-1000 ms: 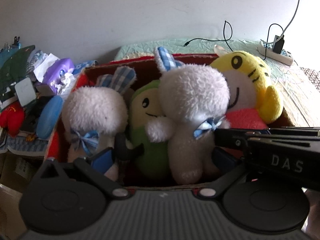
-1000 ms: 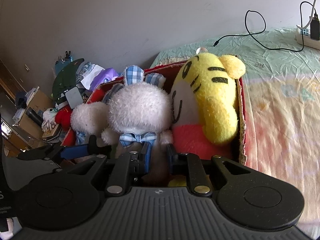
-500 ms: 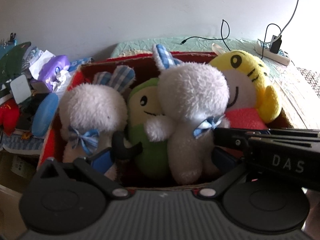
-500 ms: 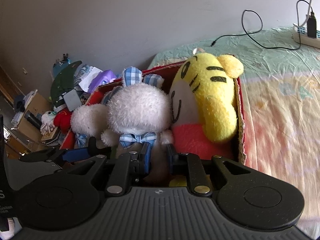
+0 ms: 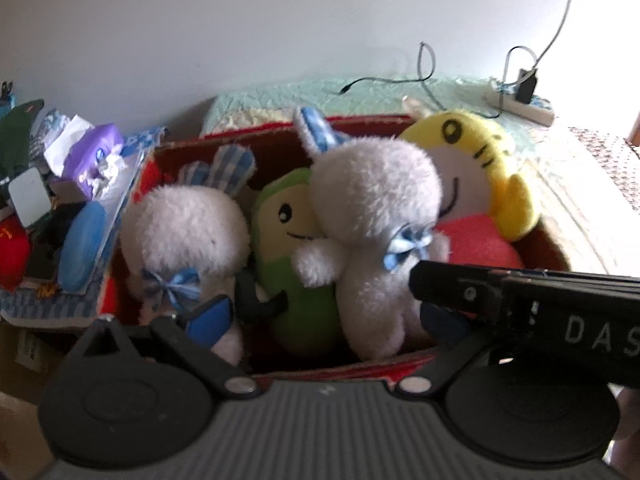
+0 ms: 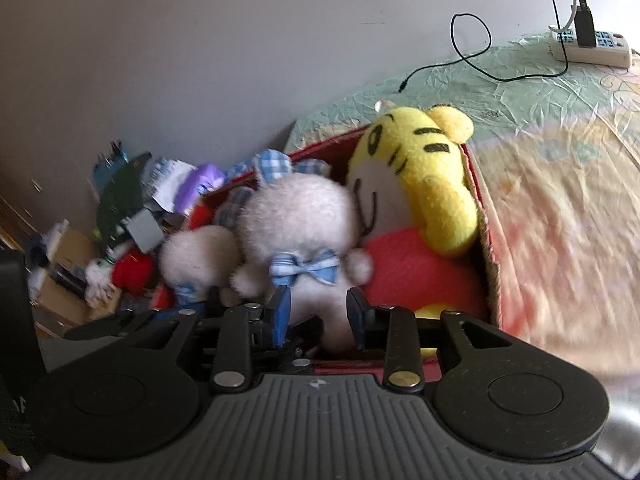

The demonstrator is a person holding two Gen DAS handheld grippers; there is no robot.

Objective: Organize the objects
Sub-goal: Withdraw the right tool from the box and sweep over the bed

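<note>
1. A red cardboard box (image 6: 486,236) is seen standing on a bed with a pale patterned cover (image 6: 560,184), and four plush toys are packed upright inside it.
2. From the right wrist view, the right gripper (image 6: 318,314) is found at the near edge of the box, with its blue-padded jaws opening; the lower body of a white plush rabbit with a blue checked bow (image 6: 304,240) lies between them, and the pads no longer appear to be pressed into it.
3. Just to the right of that rabbit, and touching it, a yellow tiger plush in a red top (image 6: 424,184) is leaned against the right wall of the box.
4. In the left wrist view, the left gripper (image 5: 324,316) is held at the near rim of the box with its jaws spread wide; a green plush with a smiling face (image 5: 292,240) and the body of the same rabbit (image 5: 372,216) lie in the span between the fingers, and neither is clamped.
5. A second white rabbit plush (image 5: 188,232) is seated at the left end of the box, beside the left blue pad.
6. The body of the right gripper (image 5: 520,296) is seen crossing in from the right, its tip at the rabbit's bow.
7. A power strip (image 6: 592,46) with cables is seen on the bed by the wall, and a cluttered pile (image 5: 60,192) lies left of the box.
</note>
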